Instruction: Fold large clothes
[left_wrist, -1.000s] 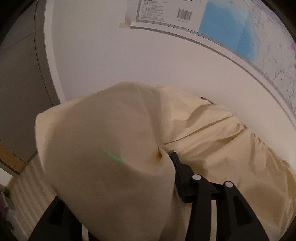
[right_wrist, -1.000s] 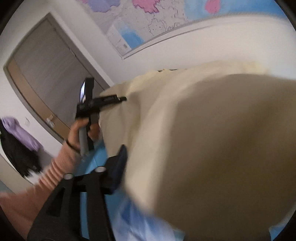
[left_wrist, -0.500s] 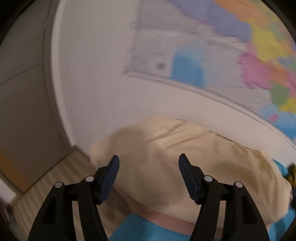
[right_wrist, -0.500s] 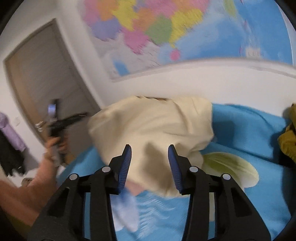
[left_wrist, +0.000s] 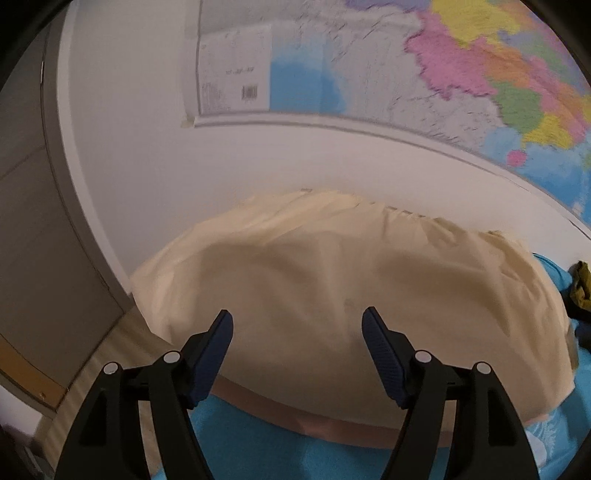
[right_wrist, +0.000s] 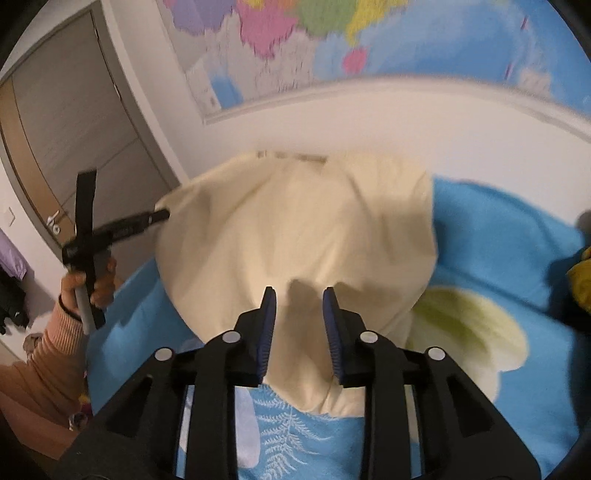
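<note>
A large cream-coloured garment (left_wrist: 332, 291) lies folded over on a blue bedspread (right_wrist: 498, 251) against the white wall; it also shows in the right wrist view (right_wrist: 303, 236). My left gripper (left_wrist: 297, 325) is open and empty, just in front of the garment's near edge. My right gripper (right_wrist: 299, 301) is open and empty, its jaws a little apart over the garment's near edge. The left gripper also shows in the right wrist view (right_wrist: 162, 214), at the garment's left edge, held by a hand in a peach sleeve.
A map (left_wrist: 461, 74) hangs on the wall behind the bed. A grey door (right_wrist: 77, 118) stands at the left. A mustard-yellow cloth (right_wrist: 580, 277) lies at the bed's right edge. The bedspread has a white and green flower print (right_wrist: 469, 332).
Both grippers have let go of the cream garment and opened. The garment has dropped onto the bed, and both grippers have pulled back from it.
</note>
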